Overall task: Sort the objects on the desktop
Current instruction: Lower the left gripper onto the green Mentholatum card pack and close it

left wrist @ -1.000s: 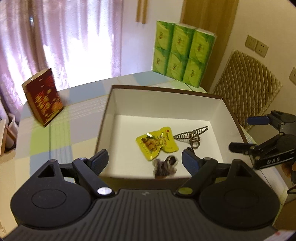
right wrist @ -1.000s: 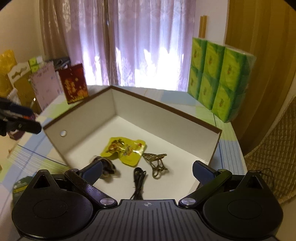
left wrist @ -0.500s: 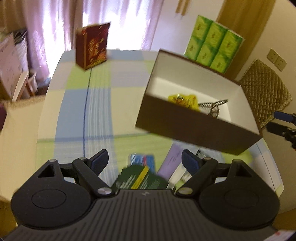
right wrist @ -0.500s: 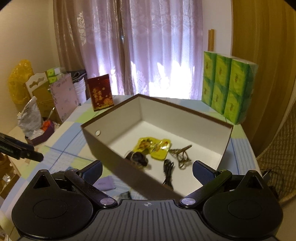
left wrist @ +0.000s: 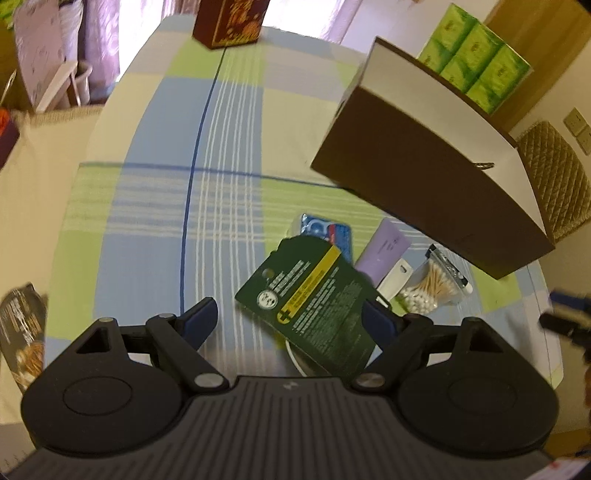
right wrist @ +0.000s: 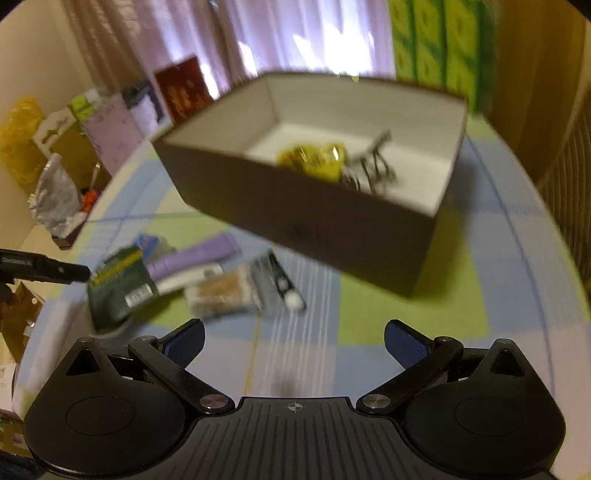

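Note:
A brown box with white inside [left wrist: 424,177] [right wrist: 325,206] stands on the checked tablecloth; it holds a yellow snack packet [right wrist: 314,160] and a metal hair clip [right wrist: 373,166]. In front of it lie a dark green card package [left wrist: 310,299] [right wrist: 118,284], a blue packet [left wrist: 325,230], a purple tube [left wrist: 384,249] [right wrist: 195,254], a bag of cotton swabs [left wrist: 432,284] [right wrist: 221,288] and a pen-like item [right wrist: 284,280]. My left gripper [left wrist: 291,321] is open, low over the green package. My right gripper [right wrist: 293,339] is open and empty, back from the pile.
A red box [left wrist: 229,22] stands at the table's far edge. Green tissue packs [left wrist: 476,55] stand behind the brown box. A dark snack bag [left wrist: 22,332] lies at the left table edge. A quilted chair [left wrist: 554,177] is at right.
Both grippers pulled back from over the box and dropped toward the near table. The left one now hovers over the green package; the pile of loose items came into view.

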A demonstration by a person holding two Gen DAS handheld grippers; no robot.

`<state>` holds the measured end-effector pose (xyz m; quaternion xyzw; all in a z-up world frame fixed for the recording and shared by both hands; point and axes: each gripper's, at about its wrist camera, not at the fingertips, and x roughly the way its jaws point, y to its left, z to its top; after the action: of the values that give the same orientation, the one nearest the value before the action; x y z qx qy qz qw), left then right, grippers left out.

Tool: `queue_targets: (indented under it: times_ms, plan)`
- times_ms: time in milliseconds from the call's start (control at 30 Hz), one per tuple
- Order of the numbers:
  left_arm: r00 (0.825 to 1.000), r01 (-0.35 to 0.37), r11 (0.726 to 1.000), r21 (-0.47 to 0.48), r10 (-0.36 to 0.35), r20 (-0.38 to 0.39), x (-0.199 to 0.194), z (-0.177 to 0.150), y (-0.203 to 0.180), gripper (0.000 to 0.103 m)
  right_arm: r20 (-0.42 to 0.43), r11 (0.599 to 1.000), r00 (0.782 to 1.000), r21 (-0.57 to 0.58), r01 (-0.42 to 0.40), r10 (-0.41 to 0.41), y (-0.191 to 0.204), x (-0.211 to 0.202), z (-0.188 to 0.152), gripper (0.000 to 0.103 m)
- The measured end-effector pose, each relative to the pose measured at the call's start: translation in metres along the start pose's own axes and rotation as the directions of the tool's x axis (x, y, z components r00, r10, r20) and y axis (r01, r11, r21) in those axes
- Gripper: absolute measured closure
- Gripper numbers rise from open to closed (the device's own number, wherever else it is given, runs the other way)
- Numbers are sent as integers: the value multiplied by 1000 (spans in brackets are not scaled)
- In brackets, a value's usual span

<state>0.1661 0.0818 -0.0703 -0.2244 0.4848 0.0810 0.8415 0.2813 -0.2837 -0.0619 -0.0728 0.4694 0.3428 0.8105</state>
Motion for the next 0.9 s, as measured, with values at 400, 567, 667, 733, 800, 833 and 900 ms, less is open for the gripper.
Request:
queue_targets:
  times_ms: [400,567,667,733,800,833,900]
  plan:
    - [994,101,973,-207,-107,-20,32,-8,33,38,-80,995,996,86,56,-49,-21,17,-14,2]
    - [984,175,956,-237,-178,8,34,-7,38,66,-91,992,993,95,78,-69,-22,19,-18,2]
    - [976,217,952,-216,-213,42,28,-4,36,85,-96,991,992,98,92,-82,-24,18,-20,2]
    - [972,235,955,-181,-227,62,20,-1,31,90,-96,990,991,100,99,-90,-26,16,-22,2]
    - [967,248,963,-108,-241,79,9,3,20,94,-96,989,991,103,106,-96,-27,15,-22,2]
    - [965,255,965,-68,-249,84,3,4,13,96,-95,989,991,104,109,-99,-28,15,-23,2]
    - [960,265,964,28,-266,90,-10,5,-5,100,-95,988,990,106,114,-104,-29,14,-23,2]
